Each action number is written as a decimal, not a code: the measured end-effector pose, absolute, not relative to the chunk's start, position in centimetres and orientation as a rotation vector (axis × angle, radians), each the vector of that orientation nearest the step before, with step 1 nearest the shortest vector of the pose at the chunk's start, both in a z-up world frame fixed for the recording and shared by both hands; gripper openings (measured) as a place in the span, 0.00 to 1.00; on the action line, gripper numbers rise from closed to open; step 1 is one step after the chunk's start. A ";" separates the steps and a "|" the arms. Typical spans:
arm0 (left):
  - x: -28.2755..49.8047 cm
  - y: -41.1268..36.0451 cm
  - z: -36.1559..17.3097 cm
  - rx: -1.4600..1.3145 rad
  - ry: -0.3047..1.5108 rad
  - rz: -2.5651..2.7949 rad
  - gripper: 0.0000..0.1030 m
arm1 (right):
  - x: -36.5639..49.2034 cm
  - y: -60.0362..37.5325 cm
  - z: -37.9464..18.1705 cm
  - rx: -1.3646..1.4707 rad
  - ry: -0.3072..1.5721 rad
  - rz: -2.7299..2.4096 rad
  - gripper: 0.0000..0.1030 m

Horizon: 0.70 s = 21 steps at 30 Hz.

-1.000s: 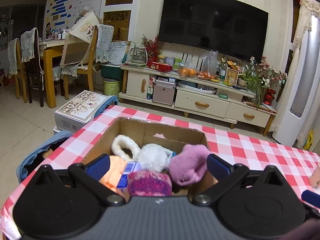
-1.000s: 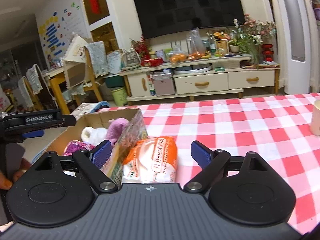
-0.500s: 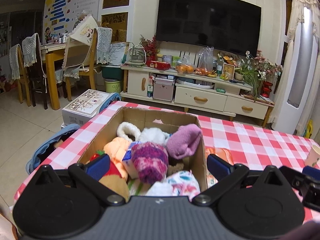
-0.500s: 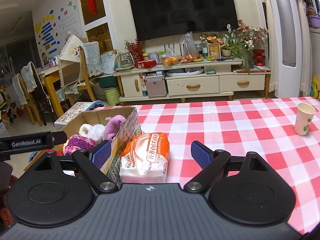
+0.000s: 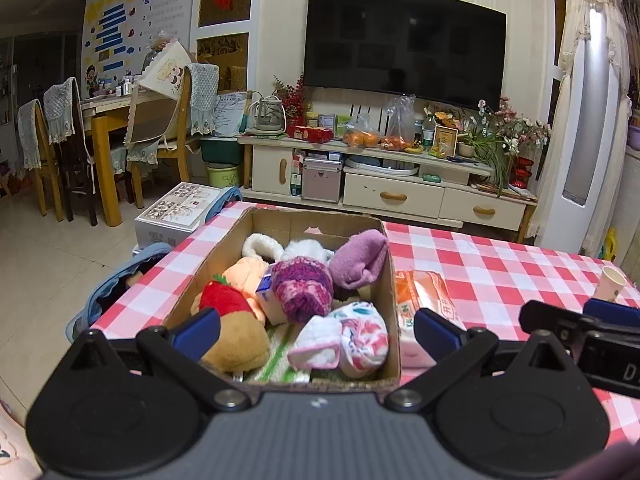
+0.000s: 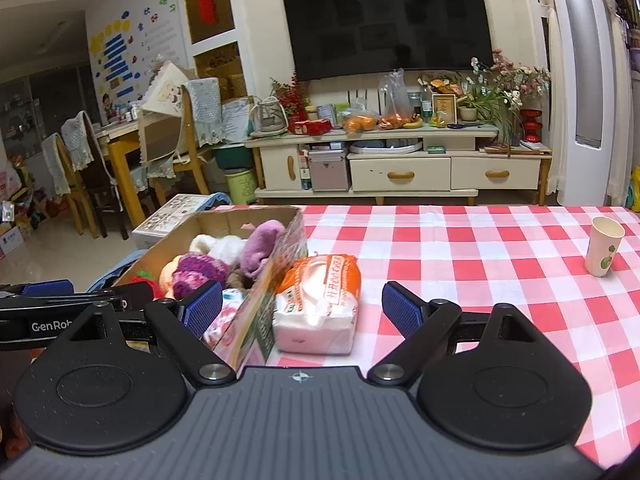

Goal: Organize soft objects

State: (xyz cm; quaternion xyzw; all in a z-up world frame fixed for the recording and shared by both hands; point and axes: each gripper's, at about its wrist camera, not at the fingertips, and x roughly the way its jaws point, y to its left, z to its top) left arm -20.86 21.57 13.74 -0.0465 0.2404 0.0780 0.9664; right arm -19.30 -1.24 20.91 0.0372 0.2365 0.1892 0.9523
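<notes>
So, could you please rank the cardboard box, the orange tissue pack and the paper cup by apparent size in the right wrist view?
1. Cardboard box, largest.
2. Orange tissue pack, smaller than the box beside it.
3. Paper cup, smallest as it looks, though it stands farther from the camera, so its true size against the pack is unsure.

Lighting: warm indoor light, fairly even, dimmer in the far left room. Glare: faint reflections on the television (image 5: 404,42); sheen on the floor (image 6: 36,248). Distortion: strong fisheye bending at edges, dark corners. Focus: mostly sharp; near corners blurred.
</notes>
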 end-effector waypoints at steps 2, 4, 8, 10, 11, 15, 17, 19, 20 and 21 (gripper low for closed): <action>-21.5 21.6 13.8 -0.088 0.480 0.161 0.99 | -19.7 -1.0 20.9 0.071 0.478 0.396 1.00; -22.1 21.7 13.8 -0.086 0.476 0.161 0.99 | -20.1 -0.7 20.8 0.061 0.475 0.404 1.00; -23.1 21.7 13.9 -0.081 0.468 0.166 0.99 | -21.1 -0.3 20.7 0.046 0.466 0.416 1.00; -23.5 21.6 13.9 -0.067 0.463 0.175 0.99 | -21.5 0.0 20.8 0.039 0.460 0.419 1.00; -23.7 21.6 13.9 -0.063 0.458 0.179 0.99 | -21.6 0.0 20.8 0.035 0.458 0.421 1.00; -24.3 21.9 13.9 -0.059 0.447 0.187 0.99 | -22.1 0.3 20.8 0.028 0.450 0.429 1.00; -24.4 22.0 13.9 -0.063 0.447 0.188 0.99 | -22.3 0.3 20.9 0.023 0.447 0.431 1.00; -24.4 22.1 13.9 -0.069 0.449 0.186 0.99 | -22.4 0.4 20.8 0.021 0.444 0.432 1.00; -24.4 22.1 13.9 -0.070 0.448 0.186 0.99 | -22.4 0.4 20.8 0.022 0.442 0.433 1.00; -24.4 22.1 13.8 -0.069 0.448 0.186 0.99 | -22.4 0.3 20.8 0.021 0.441 0.433 1.00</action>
